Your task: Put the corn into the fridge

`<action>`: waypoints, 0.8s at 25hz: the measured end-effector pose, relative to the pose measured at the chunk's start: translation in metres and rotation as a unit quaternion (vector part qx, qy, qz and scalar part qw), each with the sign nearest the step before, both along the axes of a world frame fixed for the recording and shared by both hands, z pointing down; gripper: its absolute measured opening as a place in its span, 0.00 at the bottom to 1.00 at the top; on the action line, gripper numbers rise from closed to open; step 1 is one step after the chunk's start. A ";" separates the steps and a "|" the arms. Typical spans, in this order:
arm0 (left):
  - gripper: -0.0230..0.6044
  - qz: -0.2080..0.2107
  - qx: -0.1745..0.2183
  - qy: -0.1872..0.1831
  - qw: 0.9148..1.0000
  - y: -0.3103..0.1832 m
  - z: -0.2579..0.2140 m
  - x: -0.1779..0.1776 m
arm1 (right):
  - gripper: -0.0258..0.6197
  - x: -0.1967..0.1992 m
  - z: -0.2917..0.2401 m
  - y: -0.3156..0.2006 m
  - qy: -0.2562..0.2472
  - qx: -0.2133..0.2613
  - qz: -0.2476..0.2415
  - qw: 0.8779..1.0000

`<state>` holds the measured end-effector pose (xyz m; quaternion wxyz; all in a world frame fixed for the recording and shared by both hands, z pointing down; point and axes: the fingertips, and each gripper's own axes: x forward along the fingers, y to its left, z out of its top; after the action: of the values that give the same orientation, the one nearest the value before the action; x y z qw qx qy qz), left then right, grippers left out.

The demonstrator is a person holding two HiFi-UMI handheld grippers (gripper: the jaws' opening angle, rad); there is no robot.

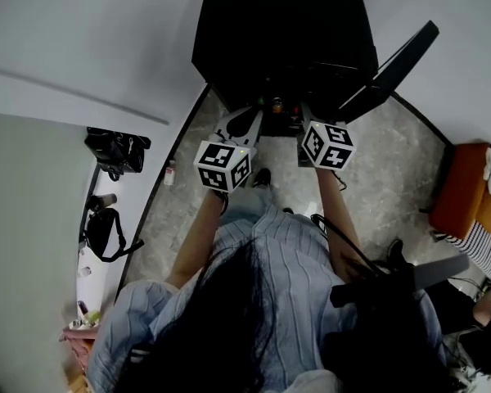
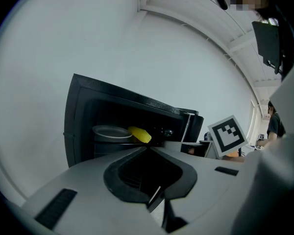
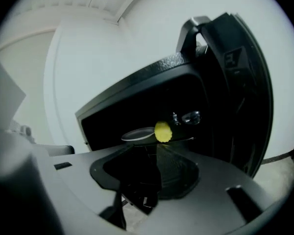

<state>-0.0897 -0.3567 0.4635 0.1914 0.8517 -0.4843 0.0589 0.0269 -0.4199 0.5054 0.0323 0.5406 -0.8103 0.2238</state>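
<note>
The fridge [image 1: 282,23] stands open, its door [image 1: 397,64] swung right; a plate [image 3: 137,134] and corn [image 3: 162,131] occupy its shelf [image 3: 186,140].

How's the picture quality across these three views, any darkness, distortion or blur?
Head view: strong fisheye bending, fridge a featureless black mass. Left gripper view: dark vignetted corners, corn clearly lit. Right gripper view: dimmer, fridge interior nearly black.

corn [image 2: 139,134] in fridge [image 2: 81,116] | plate [image 2: 110,131] just left of it | door [image 3: 235,82] at right
</note>
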 end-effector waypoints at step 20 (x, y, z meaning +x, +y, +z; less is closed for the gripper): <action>0.08 -0.021 0.051 0.041 0.998 0.095 -0.045 0.064 | 0.27 0.020 -0.050 0.145 -0.051 0.018 -0.092 0.994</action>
<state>-0.0256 -0.2619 0.4182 0.1688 0.8515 -0.4964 -0.0047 0.0469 -0.2752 0.4550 0.0018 0.4520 -0.8613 0.2320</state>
